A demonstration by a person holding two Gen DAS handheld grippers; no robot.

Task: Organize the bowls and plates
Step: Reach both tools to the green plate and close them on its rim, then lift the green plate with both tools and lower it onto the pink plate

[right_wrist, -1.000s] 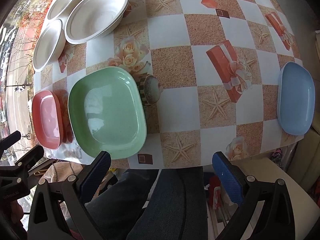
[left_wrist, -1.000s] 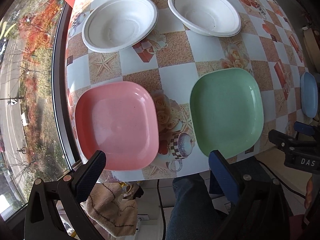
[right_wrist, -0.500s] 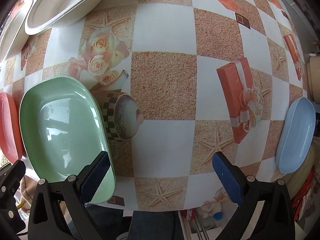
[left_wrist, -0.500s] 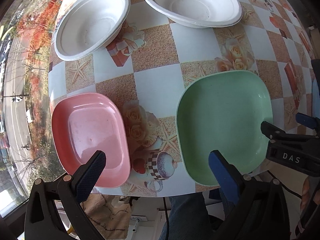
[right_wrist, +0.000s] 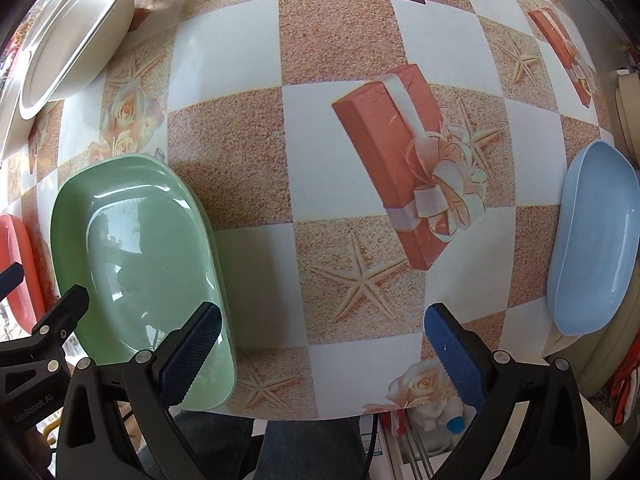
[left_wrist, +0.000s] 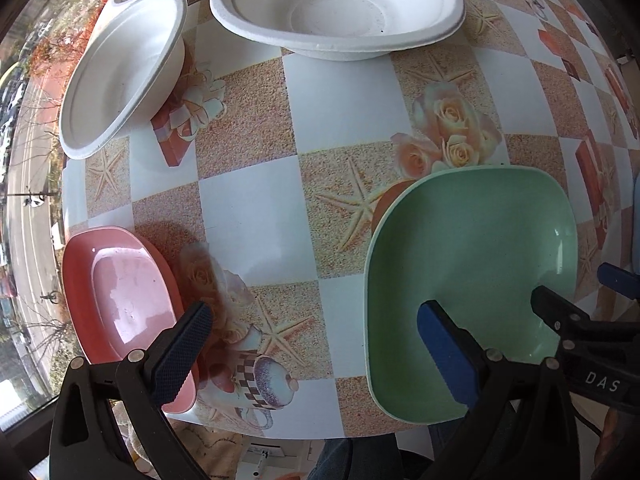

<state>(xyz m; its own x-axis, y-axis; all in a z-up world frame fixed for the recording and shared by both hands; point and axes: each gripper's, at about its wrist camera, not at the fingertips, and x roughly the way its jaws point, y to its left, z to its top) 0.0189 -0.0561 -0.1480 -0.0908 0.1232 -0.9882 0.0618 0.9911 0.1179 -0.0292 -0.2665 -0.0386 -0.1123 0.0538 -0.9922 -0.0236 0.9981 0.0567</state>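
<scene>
The pink plate point(left_wrist: 120, 300) is seen at the desk point(left_wrist: 248, 216) edge, under the left gripper point(left_wrist: 312, 348)'s left finger, the green plate point(left_wrist: 472, 280) under its right one; both fingers are spread wide and nothing is held. White bowls point(left_wrist: 336, 8) are set well ahead. The right gripper point(right_wrist: 320, 348) is likewise held wide, the green plate beneath its left finger, the blue plate point(right_wrist: 592, 248) off to the right.

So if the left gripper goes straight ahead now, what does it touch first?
Probably the bare tablecloth between the pink plate and green plate. The left gripper is open; depth is unclear.
</scene>
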